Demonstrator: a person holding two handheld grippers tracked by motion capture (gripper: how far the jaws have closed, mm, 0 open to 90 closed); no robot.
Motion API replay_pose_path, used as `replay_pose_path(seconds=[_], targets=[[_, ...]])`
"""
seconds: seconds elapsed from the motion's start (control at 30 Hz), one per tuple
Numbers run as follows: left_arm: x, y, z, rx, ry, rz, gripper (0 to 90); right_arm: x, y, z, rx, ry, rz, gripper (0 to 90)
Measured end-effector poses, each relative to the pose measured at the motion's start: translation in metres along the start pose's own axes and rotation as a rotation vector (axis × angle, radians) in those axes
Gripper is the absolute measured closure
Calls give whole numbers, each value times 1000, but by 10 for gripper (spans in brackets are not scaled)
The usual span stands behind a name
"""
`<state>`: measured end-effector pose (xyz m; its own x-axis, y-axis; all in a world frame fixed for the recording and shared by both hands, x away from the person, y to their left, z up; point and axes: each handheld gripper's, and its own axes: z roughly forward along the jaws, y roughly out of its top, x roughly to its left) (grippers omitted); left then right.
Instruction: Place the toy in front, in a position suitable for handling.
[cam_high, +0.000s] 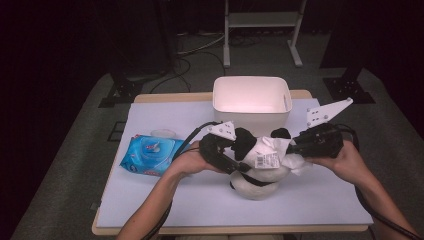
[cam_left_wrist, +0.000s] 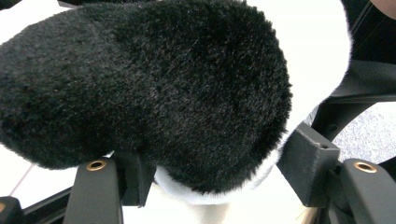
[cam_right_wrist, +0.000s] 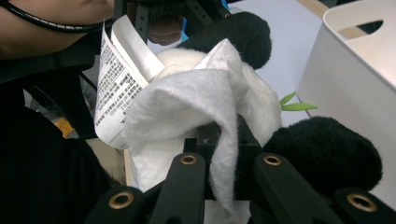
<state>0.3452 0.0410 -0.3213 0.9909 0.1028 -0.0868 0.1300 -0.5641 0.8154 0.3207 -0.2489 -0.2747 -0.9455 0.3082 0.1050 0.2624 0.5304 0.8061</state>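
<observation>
1. The high view takes in the whole table: a plush panda sits just below centre, a white bin at twelve o'clock from it, and a blue wipes pack at nine o'clock.
2. The left gripper view sits close on a black furry limb of the panda, which lies between the jaws; whether the pads press on it cannot be told.
3. The right gripper view shows a white wipe pinched in the narrow jaws and lying against the panda's white body, beside a printed paper tag.
4. The left gripper comes in from nine o'clock with the forearm angled up from the table's near edge; the right gripper comes in from three o'clock, roughly level.
5. The panda's body lies towards the near edge with the tag on top; its facing cannot be told.
</observation>
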Motion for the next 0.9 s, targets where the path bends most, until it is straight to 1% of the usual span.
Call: replay_pose_path(seconds=[0.1, 0.17, 0.2, 0.23, 0.27, 0.33, 0.37, 0.4, 0.43, 0.53, 0.67, 0.7, 0.77, 0.9], targets=[[-1, 3, -9, -1, 21, 17, 371, 2, 4, 1, -14, 3, -6, 850], [-1, 3, -13, 6, 18, 23, 379, 2, 6, 2, -36, 17, -6, 850], [-2, 3, -14, 14, 20, 20, 382, 1, 6, 3, -37, 24, -7, 850], [-2, 1, -13, 33, 21, 23, 387, 1, 6, 4, -30, 26, -5, 850], [-2, -2, -12, 38, 18, 21, 391, 1, 5, 7, -18, 25, -7, 848], [-1, -9, -12, 13, 4, 11, 404, 1, 3, 11, -6, 37, -1, 848], [-1, -12, -12, -7, -5, 1, 411, 1, 1, 11, -8, 36, 0, 848], [-1, -13, -12, -15, -5, -3, 416, 0, 0, 10, -10, 35, 4, 848], [-1, -14, -12, -19, -7, -5, 418, -1, 0, 9, -9, 30, 3, 848], [-2, -14, -14, -11, -5, 8, 420, -2, -1, 6, 10, 11, 5, 847], [-1, -16, -16, -16, -11, 1, 421, -3, -6, 2, 30, -19, 4, 846], [0, -17, -17, -17, -13, 8, 421, -4, -8, 1, 36, -24, 10, 846], [0, -18, -17, -19, -16, 6, 422, -8, -13, 0, 38, -25, 28, 846], [0, -18, -18, -19, -21, 12, 424, -15, -23, -4, 42, -49, 54, 846]])
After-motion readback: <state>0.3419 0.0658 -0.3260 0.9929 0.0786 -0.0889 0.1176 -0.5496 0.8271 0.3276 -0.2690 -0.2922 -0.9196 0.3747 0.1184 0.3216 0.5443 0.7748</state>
